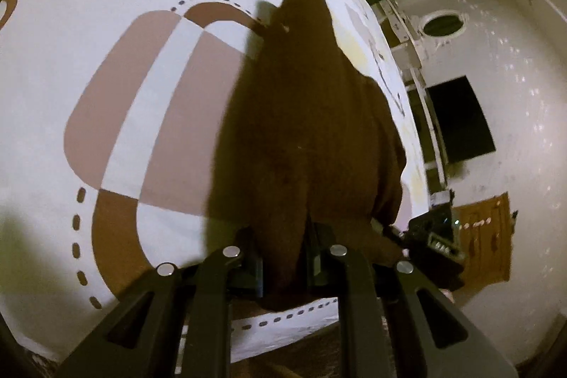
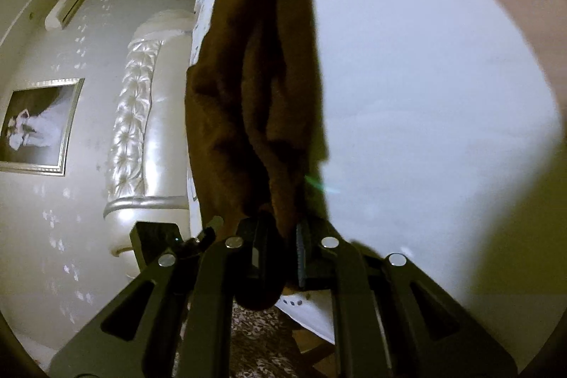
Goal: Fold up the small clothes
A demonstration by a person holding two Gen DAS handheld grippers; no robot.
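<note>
A dark brown small garment (image 1: 304,130) stretches forward from my left gripper (image 1: 283,264), which is shut on its near edge; the cloth bunches between the jaws and runs out over the patterned white bed sheet (image 1: 117,130). In the right wrist view the same brown garment (image 2: 255,94) hangs in folds ahead of my right gripper (image 2: 280,257), shut on another part of its near edge. The far end of the cloth rests on the white sheet (image 2: 425,77). The other gripper (image 1: 432,236) shows at the right in the left wrist view.
The bed sheet carries pink and brown shapes with dotted lines. A tufted white headboard (image 2: 134,130) and a framed picture (image 2: 39,126) lie to the left in the right wrist view. A wooden door (image 1: 485,236) and white walls are beyond the bed's edge.
</note>
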